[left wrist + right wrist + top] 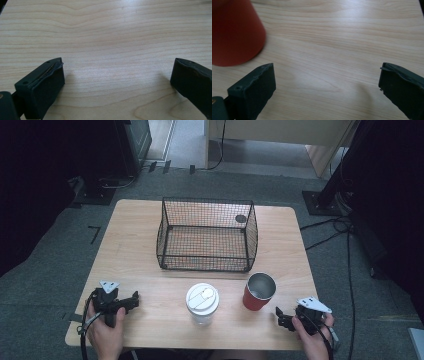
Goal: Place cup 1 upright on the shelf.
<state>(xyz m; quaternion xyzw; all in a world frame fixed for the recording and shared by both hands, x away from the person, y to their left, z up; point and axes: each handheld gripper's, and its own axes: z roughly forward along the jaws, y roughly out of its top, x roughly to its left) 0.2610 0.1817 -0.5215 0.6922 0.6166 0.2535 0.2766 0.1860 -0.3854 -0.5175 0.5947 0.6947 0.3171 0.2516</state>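
Left hand-held gripper (131, 301) wide, empty, right hand-held gripper (281, 316) wide, empty, red cup (234, 32) cropped, blurred in right gripper view

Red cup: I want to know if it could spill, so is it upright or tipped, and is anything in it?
Upright: the red cup stands on the table, mouth up. Its silvery inside looks empty.

Overhead forward-down view; two tool views close above shared table (150, 250).
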